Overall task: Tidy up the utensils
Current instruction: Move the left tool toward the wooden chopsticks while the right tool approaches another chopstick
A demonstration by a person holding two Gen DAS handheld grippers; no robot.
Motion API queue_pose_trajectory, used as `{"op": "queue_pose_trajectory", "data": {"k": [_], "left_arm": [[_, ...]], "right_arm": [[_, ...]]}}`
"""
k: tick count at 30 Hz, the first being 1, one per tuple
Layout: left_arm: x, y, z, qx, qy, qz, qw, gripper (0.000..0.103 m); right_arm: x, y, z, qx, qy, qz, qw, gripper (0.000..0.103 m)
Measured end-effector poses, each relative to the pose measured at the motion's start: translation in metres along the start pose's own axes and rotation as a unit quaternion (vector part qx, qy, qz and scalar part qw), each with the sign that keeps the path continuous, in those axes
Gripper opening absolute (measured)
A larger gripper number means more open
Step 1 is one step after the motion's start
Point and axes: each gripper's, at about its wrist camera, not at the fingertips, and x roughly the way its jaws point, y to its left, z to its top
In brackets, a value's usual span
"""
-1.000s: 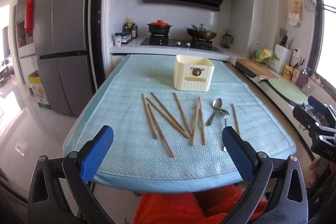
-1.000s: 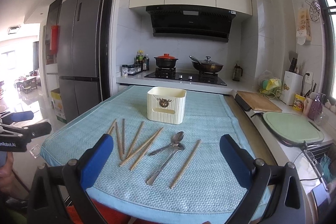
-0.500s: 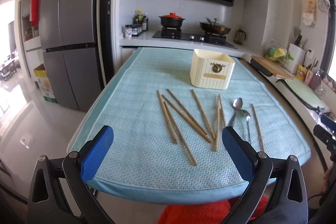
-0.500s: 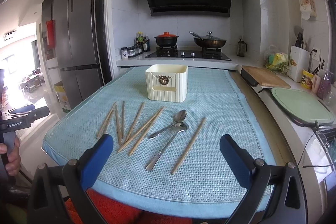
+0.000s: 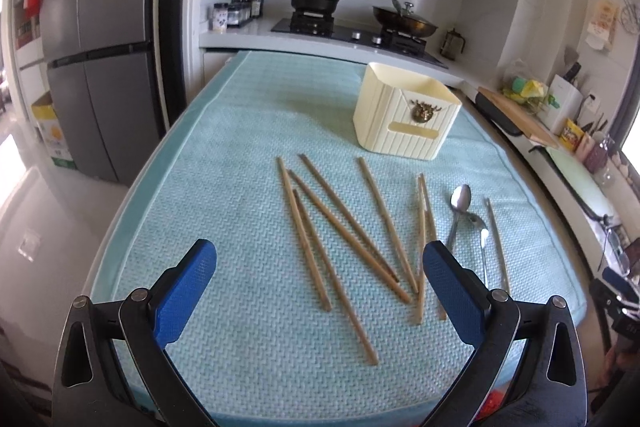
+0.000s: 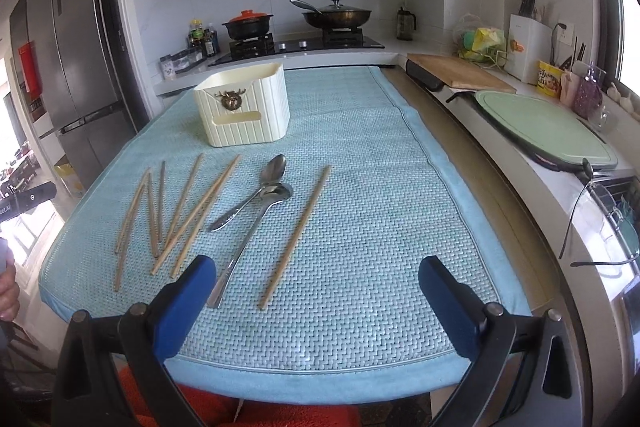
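The cloth (image 6: 360, 155) is pale blue fabric with a rough, woven zigzag texture. The chopsticks (image 5: 344, 223) look like matt, light wood. The spoons (image 6: 264, 199) are polished metal (bright glints on the bowls). The holder (image 6: 244, 111) is cream ribbed plastic, smooth, with a dull brass-coloured emblem. Blue pads (image 5: 184, 291) look finely textured, matt.

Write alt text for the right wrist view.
Open blue-padded tongs hover over a light blue mat holding scattered wooden chopsticks, one separate chopstick and two metal spoons. A cream utensil holder stands behind them, before a stove.
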Motion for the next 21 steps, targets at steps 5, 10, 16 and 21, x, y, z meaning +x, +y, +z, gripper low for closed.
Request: {"op": "queue_pose_trajectory", "data": {"k": [5,10,16,21], "left_arm": [[0.065,0.025,0.03,-0.028,0.052,0.006,0.9983,0.102],[0.131,0.043,0.055,-0.019,0.094,0.038,0.9946,0.102],[0.191,0.063,0.068,-0.045,0.15,0.065,0.9855,0.102],[0.206,0.066,0.069,-0.039,0.166,0.087,0.9815,0.102]], "right_arm": [[0.019,0.003,0.005,0.01,0.014,0.027,0.999,0.103],[0.027,0.007,0.008,0.01,0.023,0.045,0.999,0.103],[0.026,0.001,0.009,0.019,0.03,0.054,0.998,0.103],[0.025,-0.004,0.007,0.025,0.031,0.052,0.998,0.103]]}}
